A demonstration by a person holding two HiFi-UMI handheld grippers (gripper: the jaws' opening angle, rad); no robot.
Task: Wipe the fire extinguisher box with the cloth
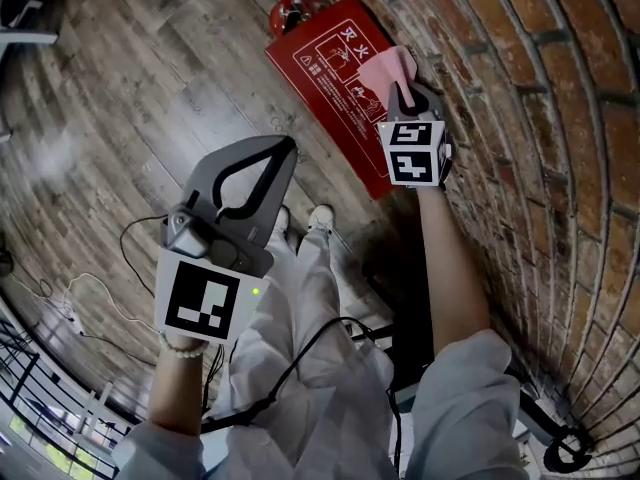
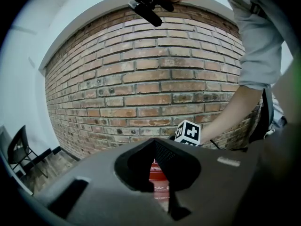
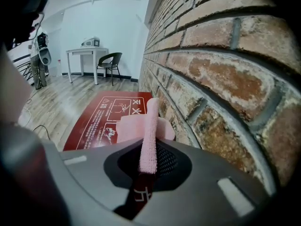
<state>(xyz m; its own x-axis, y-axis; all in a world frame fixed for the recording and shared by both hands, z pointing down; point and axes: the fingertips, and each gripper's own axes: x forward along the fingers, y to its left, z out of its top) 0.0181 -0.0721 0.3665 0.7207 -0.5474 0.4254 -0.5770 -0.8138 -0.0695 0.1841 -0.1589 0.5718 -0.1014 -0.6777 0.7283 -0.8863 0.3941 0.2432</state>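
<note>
Fire extinguisher box (image 1: pixel 325 78): red, white print on its face, lying on the wooden floor (image 1: pixel 150 88) with its long edge along the foot of the brick wall (image 1: pixel 520 118). An extinguisher (image 1: pixel 295 8) stands at its far end.

Right gripper (image 1: pixel 403 93): jaws clamped on a pink cloth (image 1: pixel 385 71). Cloth is folded into a narrow strip that sticks out past the tips, with a wider flap behind. It hangs over the near, wall-side corner of the box. Cannot tell whether cloth meets the face yet.

Left gripper (image 1: pixel 285 148): jaws together, nothing between them. Held back over the floor, well apart from the box.

Judgement: wiping looks about to begin or barely begun; most of the face lies ahead of the cloth.

Risks:
- Only a thin fold is pinched. Drag across the face could pull the cloth out of the jaws.
- Little cloth projects, so if the gripper tilts too low the hard jaw tips could scrape the printed face.
- Right gripper works just beside the brick, so a sideways drift could knock it against the wall.
- Narrow strip covers little per pass, so the floor-side edge could get missed.
</note>
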